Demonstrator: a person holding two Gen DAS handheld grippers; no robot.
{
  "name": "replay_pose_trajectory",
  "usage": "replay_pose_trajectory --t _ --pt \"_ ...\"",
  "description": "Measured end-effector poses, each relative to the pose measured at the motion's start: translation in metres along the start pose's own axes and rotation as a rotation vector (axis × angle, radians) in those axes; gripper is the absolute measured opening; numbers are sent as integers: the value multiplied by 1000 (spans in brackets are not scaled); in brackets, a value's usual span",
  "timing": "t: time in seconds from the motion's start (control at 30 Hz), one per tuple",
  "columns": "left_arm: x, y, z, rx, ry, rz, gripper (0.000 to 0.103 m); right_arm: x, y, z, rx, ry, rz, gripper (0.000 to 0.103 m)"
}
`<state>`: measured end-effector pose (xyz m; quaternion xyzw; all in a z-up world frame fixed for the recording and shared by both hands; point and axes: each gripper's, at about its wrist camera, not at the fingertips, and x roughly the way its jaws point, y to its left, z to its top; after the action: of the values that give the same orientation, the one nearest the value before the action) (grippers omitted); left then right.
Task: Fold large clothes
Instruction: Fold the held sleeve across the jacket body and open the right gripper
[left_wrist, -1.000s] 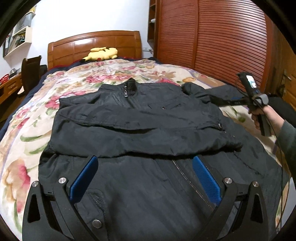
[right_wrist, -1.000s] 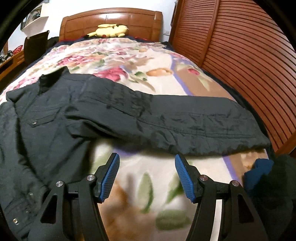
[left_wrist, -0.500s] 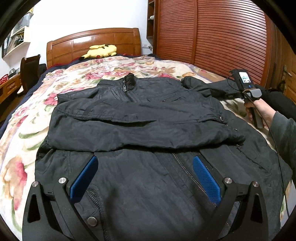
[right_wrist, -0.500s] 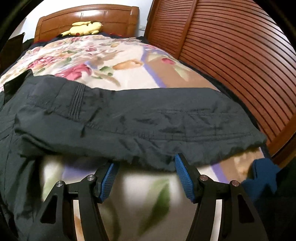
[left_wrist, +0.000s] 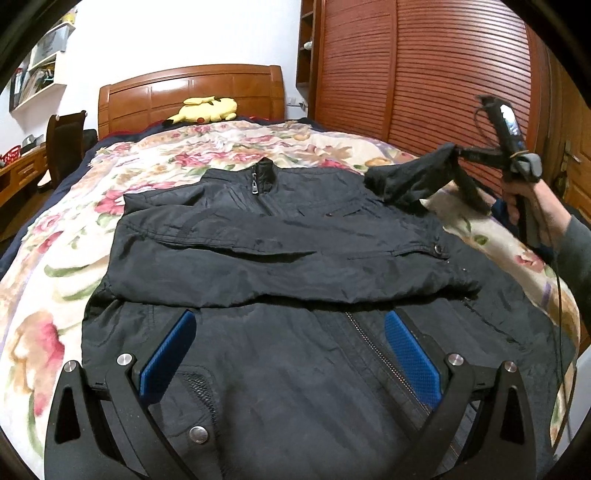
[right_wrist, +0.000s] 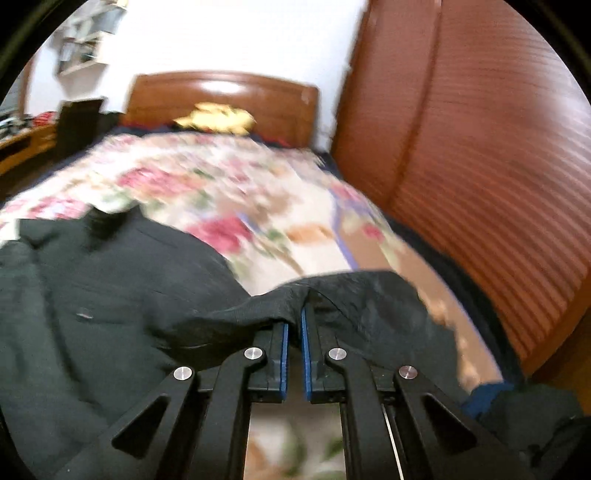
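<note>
A large black jacket (left_wrist: 295, 258) lies front up on the flowered bed, with its left sleeve folded across the chest. My left gripper (left_wrist: 291, 343) is open and empty, low over the jacket's hem. My right gripper (right_wrist: 292, 325) is shut on the jacket's right sleeve (right_wrist: 351, 295) near the cuff. In the left wrist view the right gripper (left_wrist: 456, 155) holds that sleeve (left_wrist: 410, 181) lifted off the bed at the right.
A yellow plush toy (left_wrist: 207, 109) lies by the wooden headboard (left_wrist: 192, 88). A slatted wooden wardrobe (left_wrist: 424, 74) stands close along the bed's right side. A chair (left_wrist: 64, 144) and a desk stand at the left. A blue cloth (right_wrist: 487, 397) lies at the bed's right.
My right gripper closed on the right sleeve's edge and raised it off the bed. My left gripper stayed open over the hem.
</note>
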<state>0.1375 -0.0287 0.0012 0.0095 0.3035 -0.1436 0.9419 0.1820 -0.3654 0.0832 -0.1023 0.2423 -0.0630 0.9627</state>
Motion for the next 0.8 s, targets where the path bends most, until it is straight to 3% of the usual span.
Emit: replay_pose_trajectory --t 0.17,0.37,0.6,0.8 --pt "-8 7 0 -15 -17 7 102 -54 69 0 -100 -49 161 6" --pt "-11 11 0 -20 -20 12 102 -67 125 -24 -131 71 250 6" --pt "-10 14 -2 -27 -18 9 102 -57 131 -27 -168 164 250 6" --pt "-10 10 -4 -10 -18 12 102 -66 129 -24 -166 200 262 19"
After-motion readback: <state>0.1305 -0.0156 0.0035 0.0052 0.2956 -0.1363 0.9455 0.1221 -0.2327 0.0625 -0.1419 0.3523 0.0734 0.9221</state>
